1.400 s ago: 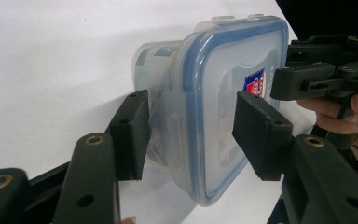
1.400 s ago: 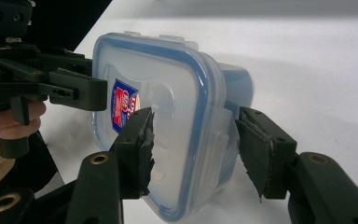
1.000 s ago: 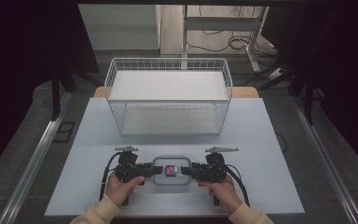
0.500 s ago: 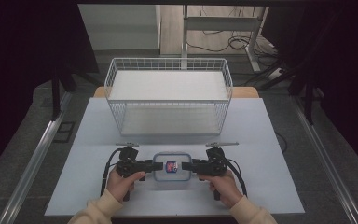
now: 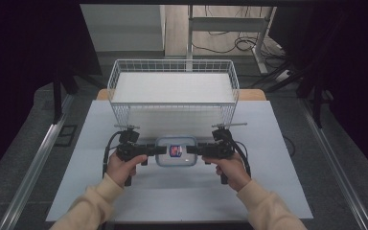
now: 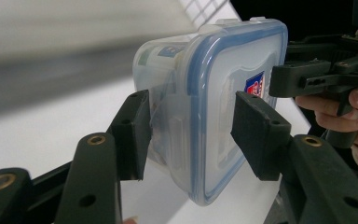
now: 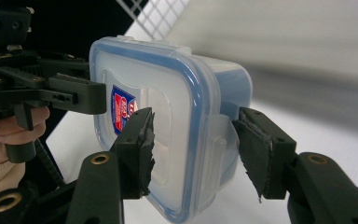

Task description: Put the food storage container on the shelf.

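Left claw (image 5: 159,150) and right claw (image 5: 192,150) face inward, both clamped.

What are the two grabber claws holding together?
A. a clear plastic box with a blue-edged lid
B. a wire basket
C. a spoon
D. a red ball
A: the left gripper and the right gripper each clamp one end of the clear plastic box, whose lid has a blue rim; the wire basket stands apart behind it.

White wire basket (image 5: 172,72) on pale table (image 5: 278,143).
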{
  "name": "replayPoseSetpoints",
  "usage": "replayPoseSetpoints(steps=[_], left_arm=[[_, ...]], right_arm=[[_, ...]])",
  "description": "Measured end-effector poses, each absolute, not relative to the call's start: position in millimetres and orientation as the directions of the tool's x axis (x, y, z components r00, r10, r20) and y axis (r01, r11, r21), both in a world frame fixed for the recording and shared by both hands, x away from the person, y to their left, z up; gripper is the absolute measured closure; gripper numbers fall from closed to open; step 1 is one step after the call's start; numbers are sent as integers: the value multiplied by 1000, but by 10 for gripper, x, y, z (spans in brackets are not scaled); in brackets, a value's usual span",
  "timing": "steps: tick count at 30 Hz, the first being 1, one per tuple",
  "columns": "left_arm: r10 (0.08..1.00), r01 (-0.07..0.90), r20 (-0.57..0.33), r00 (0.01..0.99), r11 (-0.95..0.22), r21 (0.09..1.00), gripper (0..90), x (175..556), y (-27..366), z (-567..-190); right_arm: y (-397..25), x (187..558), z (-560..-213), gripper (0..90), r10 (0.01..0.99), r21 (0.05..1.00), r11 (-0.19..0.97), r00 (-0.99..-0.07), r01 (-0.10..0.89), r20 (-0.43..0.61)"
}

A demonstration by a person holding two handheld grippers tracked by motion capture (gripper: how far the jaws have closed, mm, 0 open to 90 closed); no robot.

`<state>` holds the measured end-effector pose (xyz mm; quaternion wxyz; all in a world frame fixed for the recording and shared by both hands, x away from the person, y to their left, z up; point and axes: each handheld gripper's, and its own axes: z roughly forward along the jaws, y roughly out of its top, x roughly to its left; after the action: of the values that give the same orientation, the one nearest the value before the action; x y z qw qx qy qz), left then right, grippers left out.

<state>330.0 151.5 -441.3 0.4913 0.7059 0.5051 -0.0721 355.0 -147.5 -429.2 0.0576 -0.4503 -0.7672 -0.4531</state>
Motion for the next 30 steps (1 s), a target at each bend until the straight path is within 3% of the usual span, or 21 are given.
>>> replayPoseSetpoints(steps=[18,30], left_arm=[[652,721,-554,519,14,692,484,3778,1634,-3416],[660,742,-562,498,10,670,475,4236,1690,-3124]], right_arm=[[-1356,4106,-3260,475,621,691,177,-624,701,474],[-1257,4548,-2912,474,628,688,201,-630,698,456]])
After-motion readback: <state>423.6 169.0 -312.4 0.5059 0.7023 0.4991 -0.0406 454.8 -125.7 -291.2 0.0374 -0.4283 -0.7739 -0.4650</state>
